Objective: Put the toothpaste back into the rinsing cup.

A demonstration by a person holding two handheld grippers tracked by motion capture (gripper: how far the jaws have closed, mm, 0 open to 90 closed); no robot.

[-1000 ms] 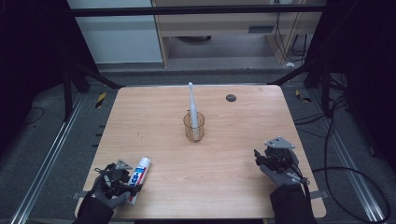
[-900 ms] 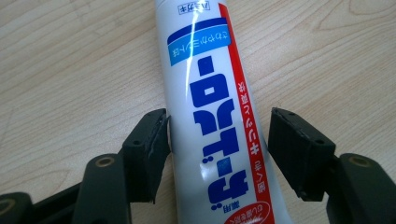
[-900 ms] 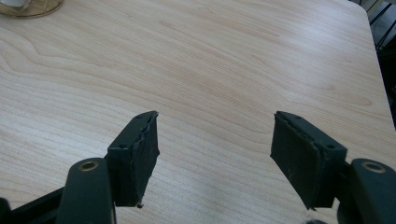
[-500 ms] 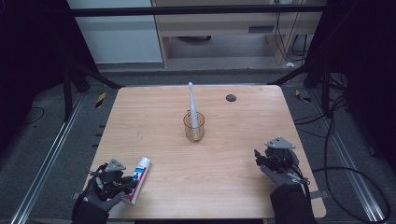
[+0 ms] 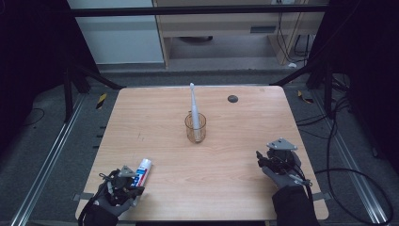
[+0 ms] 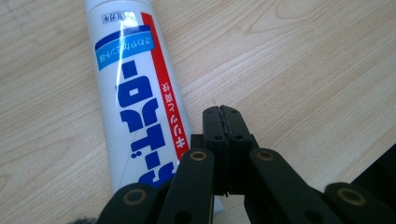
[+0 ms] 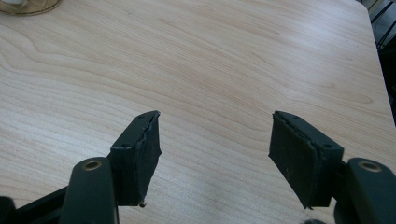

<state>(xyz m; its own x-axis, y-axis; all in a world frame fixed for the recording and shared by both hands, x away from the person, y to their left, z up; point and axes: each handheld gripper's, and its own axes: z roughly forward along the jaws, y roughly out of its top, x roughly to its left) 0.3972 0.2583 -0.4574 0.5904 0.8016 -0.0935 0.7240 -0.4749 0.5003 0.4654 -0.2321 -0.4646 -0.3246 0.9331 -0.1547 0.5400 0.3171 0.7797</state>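
Seemingly little settled so far. Lying flat on the table [image 5: 244,113] at about 7 o'clock from its middle: toothpaste tube [image 5: 142,170], unheld, cap end toward 1 o'clock. Just beside it, at its 7 o'clock end: left gripper [image 5: 135,189], jaws just closed fully pad to pad, gripping nothing, with no part of the tube between them. Seen along those jaws in the left gripper view [image 6: 222,112]: printed tube [image 6: 135,93] alongside at 9 to 10 o'clock, close by but outside the grip.

Over at about 4 o'clock on the table: right gripper [image 5: 259,157], jaws spread wide, empty, with bare wood between them in the right gripper view [image 7: 215,135].

Standing near the table's middle: clear cup [image 5: 195,129] with a white toothbrush [image 5: 193,101] upright inside, leaning slightly toward 12 o'clock. Apparently done, then: brush in the cup. Apparently left, judging by the lie of things: taking hold of the tube and carrying it toward 1 o'clock to the cup, if meant to go there; impossible to say for certain.

Counted: one tube, one cup, one toothbrush, two grippers, one small dark round mark [image 5: 232,98] near the far edge at 1 o'clock.
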